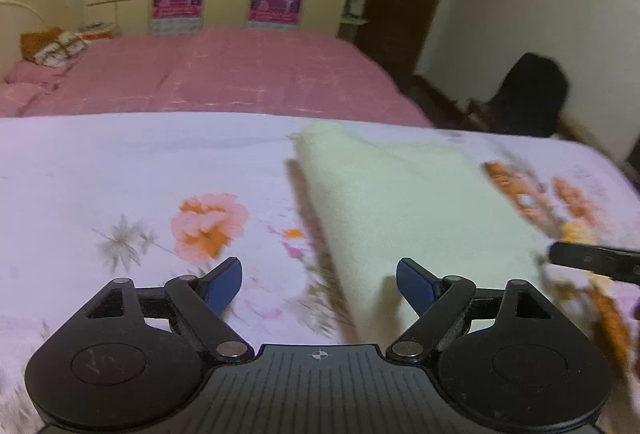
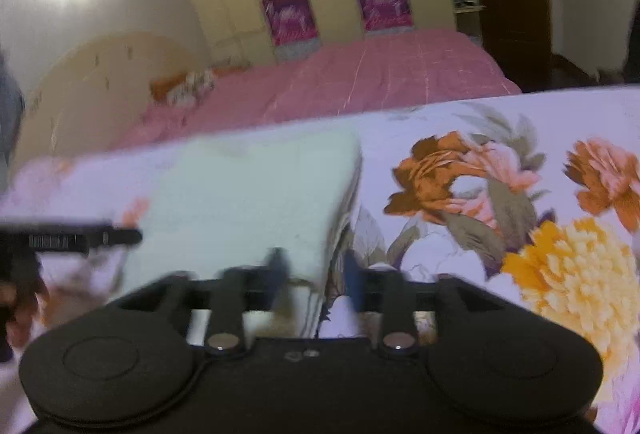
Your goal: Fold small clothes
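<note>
Left hand-held gripper [image 1: 319, 284] wide apart, empty, right hand-held gripper [image 2: 316, 280] part-open over folded cloth [image 2: 256, 202]

The right gripper [image 2: 316, 280] hangs part-open over the folded pale cloth's [image 2: 248, 202] near corner, floral sheet [image 2: 480, 194] beneath.

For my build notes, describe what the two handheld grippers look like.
Both are matte black plastic. The left gripper has two round housings, linkage bars with silver pivot pins, blue finger pads, a ribbed centre plate and a small crosshair mark. The right gripper matches, blurred, with dark blue fingers and a thin black cable along its left housing.
</note>
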Motion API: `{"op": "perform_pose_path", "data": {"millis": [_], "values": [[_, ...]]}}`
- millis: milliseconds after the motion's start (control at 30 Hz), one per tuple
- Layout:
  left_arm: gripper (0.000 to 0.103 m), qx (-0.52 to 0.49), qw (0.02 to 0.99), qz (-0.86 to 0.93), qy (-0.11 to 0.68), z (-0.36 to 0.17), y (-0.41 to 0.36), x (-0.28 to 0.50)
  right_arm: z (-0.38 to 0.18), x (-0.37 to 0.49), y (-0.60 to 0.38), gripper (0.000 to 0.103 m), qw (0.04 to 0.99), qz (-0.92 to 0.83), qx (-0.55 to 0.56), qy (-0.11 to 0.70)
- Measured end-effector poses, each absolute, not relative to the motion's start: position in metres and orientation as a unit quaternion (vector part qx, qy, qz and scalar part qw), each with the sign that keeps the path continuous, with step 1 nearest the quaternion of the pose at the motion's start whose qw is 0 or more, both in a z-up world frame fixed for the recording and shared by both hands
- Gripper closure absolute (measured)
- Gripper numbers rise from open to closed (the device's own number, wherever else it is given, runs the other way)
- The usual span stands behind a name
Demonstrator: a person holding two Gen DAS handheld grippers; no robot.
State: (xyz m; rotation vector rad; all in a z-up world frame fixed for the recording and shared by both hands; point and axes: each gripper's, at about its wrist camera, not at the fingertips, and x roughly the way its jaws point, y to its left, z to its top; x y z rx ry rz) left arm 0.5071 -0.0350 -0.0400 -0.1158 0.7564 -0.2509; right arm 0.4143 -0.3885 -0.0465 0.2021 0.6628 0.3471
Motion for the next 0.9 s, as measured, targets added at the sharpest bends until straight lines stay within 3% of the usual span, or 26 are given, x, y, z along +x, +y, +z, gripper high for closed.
{"op": "perform_pose_path", "data": {"millis": [233,333,400,767,833,900], "values": [[0.020,-0.114,0.895,-0.161,0.401,-0.052,-0.037,0.502,-0.063,0.417,-0.412,0.063,0.890,0.183,0.209,0.360],[0.022,-0.150,0.879,-0.172,0.418,-0.061,-0.033,0.510,-0.070,0.423,-0.423,0.046,0.867,0.194,0.275,0.368],[0.032,-0.163,0.871,-0.173,0.429,-0.068,-0.033,0.513,-0.076,0.430,-0.428,0.037,0.857,0.195,0.306,0.367],[0.032,-0.179,0.866,-0.176,0.433,-0.079,-0.038,0.526,-0.083,0.468,-0.403,0.036,0.836,0.258,0.267,0.405],[0.032,-0.179,0.865,-0.177,0.433,-0.078,-0.038,0.528,-0.081,0.470,-0.397,0.037,0.840,0.262,0.249,0.405],[0.032,-0.178,0.865,-0.178,0.433,-0.077,-0.039,0.530,-0.080,0.473,-0.393,0.045,0.841,0.258,0.245,0.407]]}}
